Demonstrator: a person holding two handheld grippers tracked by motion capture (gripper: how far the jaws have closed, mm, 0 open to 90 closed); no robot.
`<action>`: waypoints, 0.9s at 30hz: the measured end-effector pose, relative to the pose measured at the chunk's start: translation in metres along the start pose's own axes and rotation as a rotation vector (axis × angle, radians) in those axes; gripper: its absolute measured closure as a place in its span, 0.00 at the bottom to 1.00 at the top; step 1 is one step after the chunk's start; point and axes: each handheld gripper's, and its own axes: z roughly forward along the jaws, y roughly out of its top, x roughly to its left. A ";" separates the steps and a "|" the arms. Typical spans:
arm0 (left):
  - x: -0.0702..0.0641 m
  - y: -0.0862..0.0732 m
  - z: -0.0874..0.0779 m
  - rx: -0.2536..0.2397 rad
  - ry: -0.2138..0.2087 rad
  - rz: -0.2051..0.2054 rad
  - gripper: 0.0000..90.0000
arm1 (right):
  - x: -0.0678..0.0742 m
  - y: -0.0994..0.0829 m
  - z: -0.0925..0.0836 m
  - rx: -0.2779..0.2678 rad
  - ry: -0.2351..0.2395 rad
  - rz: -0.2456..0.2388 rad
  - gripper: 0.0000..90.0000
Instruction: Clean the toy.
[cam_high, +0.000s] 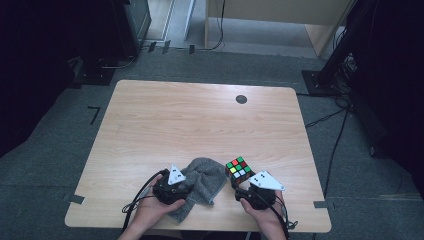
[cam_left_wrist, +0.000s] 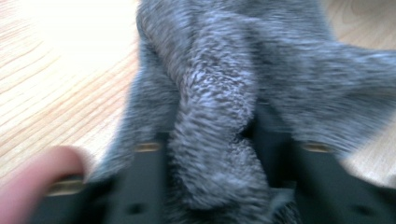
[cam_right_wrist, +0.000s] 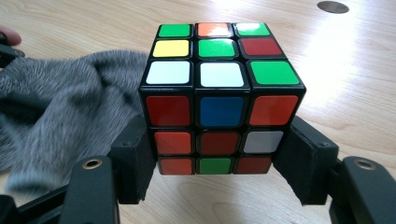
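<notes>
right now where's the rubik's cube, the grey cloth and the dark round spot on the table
rubik's cube (cam_right_wrist: 221, 112), right gripper view, blue centre square of its near face
grey cloth (cam_high: 206, 176), high view, middle of the bunched fabric
dark round spot (cam_high: 241, 99), high view, its centre on the tabletop

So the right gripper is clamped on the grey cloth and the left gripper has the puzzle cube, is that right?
No, they are swapped. The right gripper is clamped on the puzzle cube, seen in the right gripper view, and the left gripper pinches a fold of the grey cloth, seen in the left gripper view.
</notes>
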 end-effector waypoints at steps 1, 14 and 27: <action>0.002 0.000 0.000 -0.003 -0.021 -0.009 0.86 | 0.001 0.000 0.001 -0.001 0.005 0.001 0.39; 0.012 0.017 -0.064 -0.337 -0.113 0.006 0.95 | 0.047 0.001 0.021 0.016 0.103 -0.089 0.39; -0.023 0.031 -0.073 -0.342 -0.145 0.176 0.94 | 0.097 0.006 0.022 -0.016 0.171 -0.215 0.39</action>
